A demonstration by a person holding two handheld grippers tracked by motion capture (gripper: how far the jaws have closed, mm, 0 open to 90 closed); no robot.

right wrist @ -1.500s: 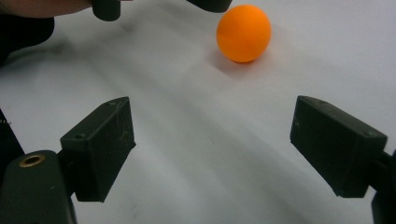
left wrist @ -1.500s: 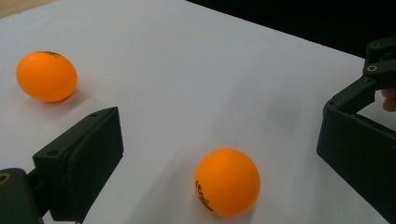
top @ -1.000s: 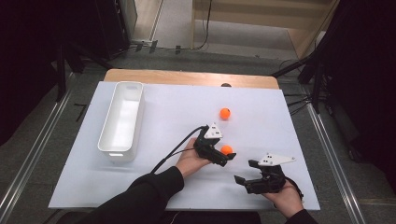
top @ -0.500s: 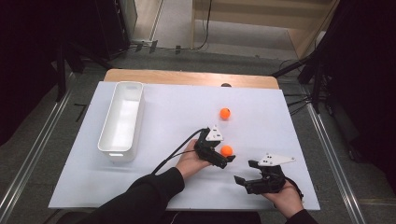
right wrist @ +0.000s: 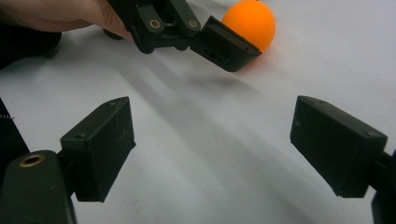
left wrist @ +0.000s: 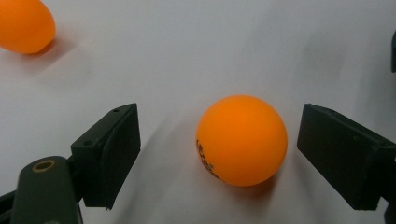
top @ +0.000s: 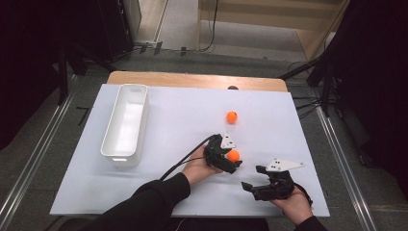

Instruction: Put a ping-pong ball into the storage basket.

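Observation:
An orange ball [top: 233, 155] [left wrist: 241, 140] rests on the white table top [top: 183, 120], between the jaws of my left gripper [top: 231, 162] [left wrist: 224, 154]. Those jaws have just been closing in on it. A gap still shows on each side of the ball, so the pads do not press on it. A second orange ball [top: 232, 116] [left wrist: 23, 23] lies farther back. My right gripper [top: 250, 187] [right wrist: 210, 149] hovers open near the front right edge, with nothing between its jaws. It faces the left gripper's jaw [right wrist: 224, 44] and the near ball [right wrist: 250, 21].
A long white tray [top: 124, 125] stands at the left of the table, its long side running front to back. A cable [top: 183, 161] trails from the left gripper over the person's left hand. A wooden edge [top: 192, 79] borders the far side.
The left gripper's jaws have drawn in a little around the near ball. Both hands and both balls have kept their places.

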